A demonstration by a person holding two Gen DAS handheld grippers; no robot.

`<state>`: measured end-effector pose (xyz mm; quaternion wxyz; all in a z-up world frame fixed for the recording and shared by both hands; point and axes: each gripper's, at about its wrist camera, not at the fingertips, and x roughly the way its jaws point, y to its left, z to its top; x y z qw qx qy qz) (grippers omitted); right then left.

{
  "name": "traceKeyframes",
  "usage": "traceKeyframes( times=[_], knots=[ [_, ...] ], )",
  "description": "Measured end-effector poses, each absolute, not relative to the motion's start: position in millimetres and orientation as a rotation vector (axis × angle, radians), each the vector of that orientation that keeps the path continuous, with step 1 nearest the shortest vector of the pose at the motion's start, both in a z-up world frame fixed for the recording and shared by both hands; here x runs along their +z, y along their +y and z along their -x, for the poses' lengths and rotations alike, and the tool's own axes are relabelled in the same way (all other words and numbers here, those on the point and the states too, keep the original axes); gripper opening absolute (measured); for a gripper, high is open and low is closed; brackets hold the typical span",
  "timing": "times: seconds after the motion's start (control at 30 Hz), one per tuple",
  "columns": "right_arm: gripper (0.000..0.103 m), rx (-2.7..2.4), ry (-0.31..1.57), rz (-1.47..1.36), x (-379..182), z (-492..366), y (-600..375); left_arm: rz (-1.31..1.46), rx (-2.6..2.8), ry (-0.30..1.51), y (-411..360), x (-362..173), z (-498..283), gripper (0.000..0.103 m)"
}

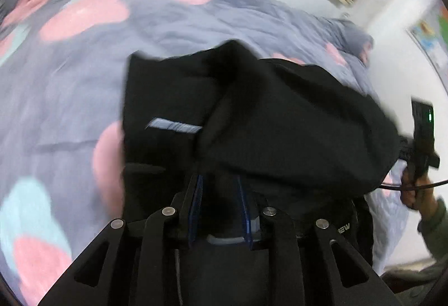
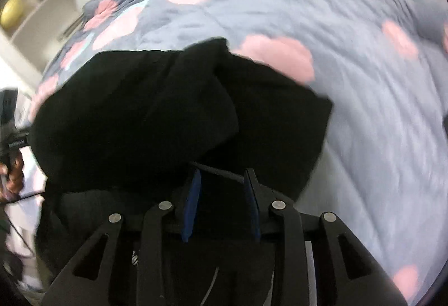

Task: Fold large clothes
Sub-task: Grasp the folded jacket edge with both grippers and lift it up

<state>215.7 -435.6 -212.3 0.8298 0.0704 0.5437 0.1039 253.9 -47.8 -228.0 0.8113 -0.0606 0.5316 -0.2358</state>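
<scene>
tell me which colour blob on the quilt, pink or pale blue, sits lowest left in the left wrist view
The pink blob sits lowest left on the quilt; the pale blue blob curls just above it, while the other pink ones lie higher up.

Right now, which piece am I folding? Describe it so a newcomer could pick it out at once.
A grey quilt with pink and pale blue blotches covers the bed. On its near side, in front of both grippers, lies the black garment, bunched in thick folds. It is the only plain dark thing on the patterned bedding, with a small pale stripe label on its left part.
</scene>
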Motion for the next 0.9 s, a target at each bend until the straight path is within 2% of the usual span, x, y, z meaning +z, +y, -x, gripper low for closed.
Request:
traceKeyframes(
  times=[0.17,0.2,0.23,0.27,0.37,0.53,0.7,0.8,0.9],
  knots=[
    [0.040,0.226,1.066,-0.204,-160.5,-235.1,-448.2,0.165,-0.508,0.965,-49.7,-167.8,-264.5,0.023],
    [0.044,0.235,1.046,-0.209,-151.6,-241.3,-444.5,0.170,-0.528,0.930,-56.3,-156.8,-268.6,0.024],
    [0.055,0.243,1.030,-0.219,-143.3,-250.8,-438.4,0.192,-0.557,0.899,-67.0,-145.2,-276.7,0.025],
    [0.058,0.254,1.034,-0.236,-139.8,-260.9,-431.1,0.207,-0.578,0.895,-75.4,-140.3,-282.3,0.025],
    [0.058,0.299,1.033,-0.267,-142.2,-280.9,-397.8,0.225,-0.649,0.928,-114.0,-141.0,-303.3,0.025],
    [0.058,0.336,1.190,-0.292,-198.6,-269.9,-347.6,0.209,-0.716,1.140,-150.7,-194.8,-296.3,0.025],
    [0.054,0.269,1.385,-0.257,-293.1,-238.7,-332.2,0.211,-0.641,1.339,-142.9,-269.0,-266.1,0.024],
    [0.053,0.247,1.374,-0.251,-316.6,-231.2,-329.4,0.290,-0.619,1.373,-133.3,-311.3,-255.5,0.023],
    [0.053,0.226,1.370,-0.204,-317.3,-233.2,-323.0,0.398,-0.605,1.365,-121.2,-318.0,-256.9,0.022]
  ],
)
